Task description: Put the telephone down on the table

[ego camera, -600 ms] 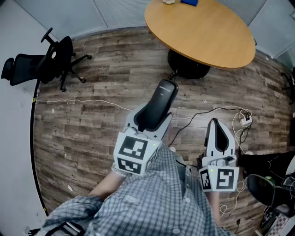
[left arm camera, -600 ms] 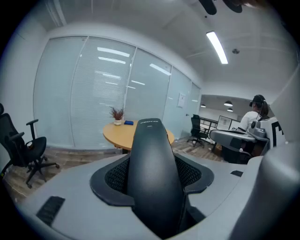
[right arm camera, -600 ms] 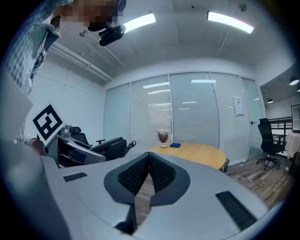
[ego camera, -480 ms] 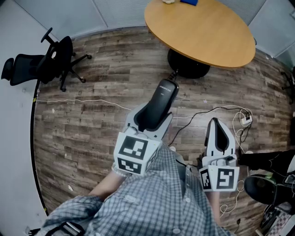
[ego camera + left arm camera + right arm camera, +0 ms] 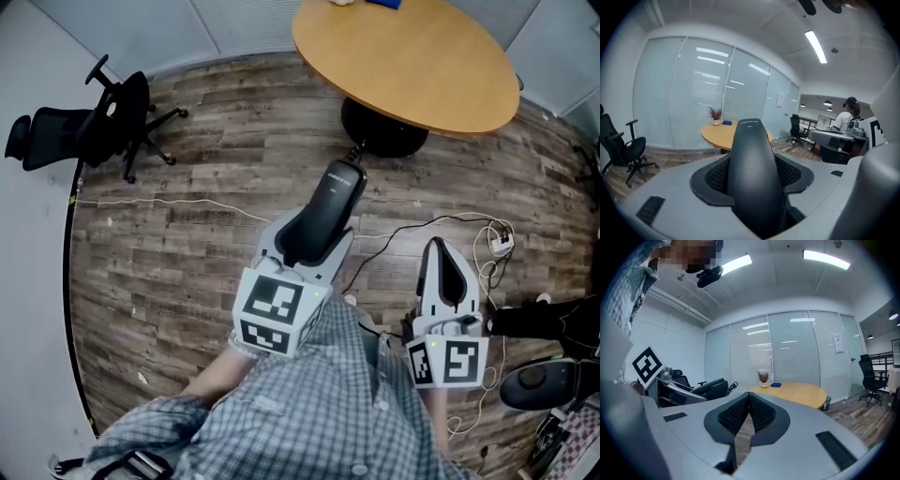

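The telephone (image 5: 330, 211) is a black handset clamped in my left hand-held gripper (image 5: 312, 242), whose jaws stand wide, with the pads pressing on its two sides and its far end poking out ahead. It hangs over the wooden floor (image 5: 206, 187), well short of the round surface (image 5: 422, 66), which lies farther off and to the right. My right hand-held gripper (image 5: 444, 277) is just to the right, jaws together with nothing between them. To do this step well, I judge that I should carry the handset forward and right until it is fully over the near part of the surface, level it, lower it until it rests, and only then ease the jaws apart. I should also watch that the coiled cord (image 5: 353, 152) does not drag it back. The head view alone shows the gap to the surface. The left gripper view shows the pads on the telephone (image 5: 752, 173), and a plant (image 5: 715, 114) and a blue item (image 5: 727, 123) at the surface's far edge, which I should keep clear of. The right gripper view shows the telephone (image 5: 710, 389) from the side.
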Action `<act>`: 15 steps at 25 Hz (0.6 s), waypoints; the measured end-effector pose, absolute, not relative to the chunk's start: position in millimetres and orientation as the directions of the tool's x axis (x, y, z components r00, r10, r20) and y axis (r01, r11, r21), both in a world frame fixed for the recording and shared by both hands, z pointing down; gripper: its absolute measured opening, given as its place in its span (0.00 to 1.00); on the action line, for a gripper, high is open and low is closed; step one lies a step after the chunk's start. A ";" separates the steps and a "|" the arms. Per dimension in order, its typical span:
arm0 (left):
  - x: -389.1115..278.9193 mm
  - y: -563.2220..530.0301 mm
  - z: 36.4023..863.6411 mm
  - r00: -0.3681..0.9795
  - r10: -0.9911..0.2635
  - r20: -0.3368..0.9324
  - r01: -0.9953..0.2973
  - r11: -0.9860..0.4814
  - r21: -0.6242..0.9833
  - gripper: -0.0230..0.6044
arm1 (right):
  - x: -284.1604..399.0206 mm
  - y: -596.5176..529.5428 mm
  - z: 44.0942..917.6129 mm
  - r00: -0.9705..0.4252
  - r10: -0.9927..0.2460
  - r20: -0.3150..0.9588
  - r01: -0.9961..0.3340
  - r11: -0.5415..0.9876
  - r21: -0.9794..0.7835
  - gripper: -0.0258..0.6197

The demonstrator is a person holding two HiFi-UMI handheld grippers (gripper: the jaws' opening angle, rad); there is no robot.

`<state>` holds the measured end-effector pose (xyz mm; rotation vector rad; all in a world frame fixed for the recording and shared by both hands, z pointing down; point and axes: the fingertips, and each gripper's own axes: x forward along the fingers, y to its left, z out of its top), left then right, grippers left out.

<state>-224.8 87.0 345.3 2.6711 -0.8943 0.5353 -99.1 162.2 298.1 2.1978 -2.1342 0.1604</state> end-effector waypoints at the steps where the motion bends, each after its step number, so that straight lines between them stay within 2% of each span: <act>1: -223.3 89.5 344.9 0.740 -0.522 0.425 -0.623 -0.771 0.137 0.48 | -96.7 165.0 298.0 0.027 -0.992 0.125 -0.999 -0.030 -0.021 0.05; 15: -201.2 119.0 341.1 0.717 -0.579 0.388 -0.666 -0.733 0.137 0.48 | -62.0 217.0 302.0 0.020 -0.992 0.122 -1.000 -0.020 -0.001 0.05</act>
